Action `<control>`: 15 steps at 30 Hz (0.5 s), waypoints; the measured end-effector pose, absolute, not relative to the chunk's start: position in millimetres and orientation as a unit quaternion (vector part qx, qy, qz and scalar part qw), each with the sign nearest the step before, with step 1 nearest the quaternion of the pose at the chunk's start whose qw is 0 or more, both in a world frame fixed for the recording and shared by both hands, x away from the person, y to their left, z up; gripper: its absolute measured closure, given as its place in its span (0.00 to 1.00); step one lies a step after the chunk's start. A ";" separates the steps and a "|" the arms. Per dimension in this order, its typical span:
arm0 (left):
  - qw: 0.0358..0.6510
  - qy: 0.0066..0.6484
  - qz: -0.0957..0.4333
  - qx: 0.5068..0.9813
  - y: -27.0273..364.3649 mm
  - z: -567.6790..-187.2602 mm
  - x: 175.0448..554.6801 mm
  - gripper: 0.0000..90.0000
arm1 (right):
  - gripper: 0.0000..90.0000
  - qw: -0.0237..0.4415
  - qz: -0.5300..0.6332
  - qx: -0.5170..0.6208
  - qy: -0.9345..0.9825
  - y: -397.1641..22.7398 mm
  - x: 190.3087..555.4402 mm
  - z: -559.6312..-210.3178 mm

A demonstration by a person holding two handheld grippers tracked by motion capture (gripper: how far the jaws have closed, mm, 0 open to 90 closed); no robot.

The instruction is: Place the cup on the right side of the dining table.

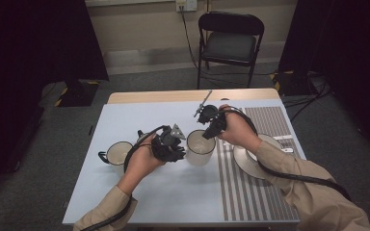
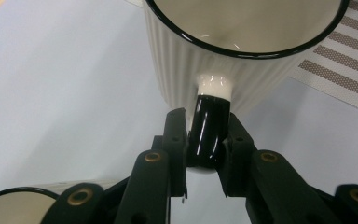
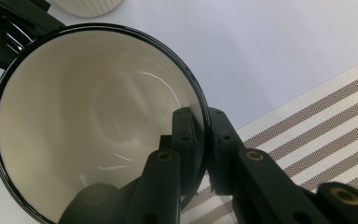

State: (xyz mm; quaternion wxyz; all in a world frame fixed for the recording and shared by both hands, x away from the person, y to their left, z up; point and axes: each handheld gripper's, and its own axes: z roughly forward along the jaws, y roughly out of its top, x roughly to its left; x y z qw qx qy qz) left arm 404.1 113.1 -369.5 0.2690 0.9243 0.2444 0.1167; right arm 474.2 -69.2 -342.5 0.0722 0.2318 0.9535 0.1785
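A cream ribbed mug [image 1: 201,148] with a black rim stands on the pale table near the striped mat's edge. My left gripper [image 2: 207,135] is shut on its glossy black handle [image 2: 209,130], which juts from the ribbed wall [image 2: 182,60]. My right gripper [image 3: 200,140] is shut on the mug's rim [image 3: 204,112], one jaw inside the empty bowl [image 3: 98,116] and one outside. In the high view the left gripper [image 1: 179,147] meets the mug from its left and the right gripper [image 1: 208,134] comes down from above right.
A second cream cup [image 1: 118,153] with a black handle stands left of my left hand. A plate [image 1: 243,161] lies on the striped placemat [image 1: 260,192] under my right forearm. A black folding chair [image 1: 229,41] stands beyond the table's far edge.
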 end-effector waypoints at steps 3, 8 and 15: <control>0.269 0.245 0.117 0.924 112.7 -368.9 406.7 0.84 | 0.93 0.068 0.180 0.230 0.954 -69.6 478.1 -342.6; 0.269 0.243 0.113 0.925 111.6 -368.8 410.0 0.84 | 0.93 0.069 0.176 0.228 0.955 -69.3 481.2 -341.7; 0.270 0.245 0.118 0.924 110.6 -364.7 413.9 0.84 | 0.93 0.069 0.178 0.229 0.954 -70.7 486.2 -338.1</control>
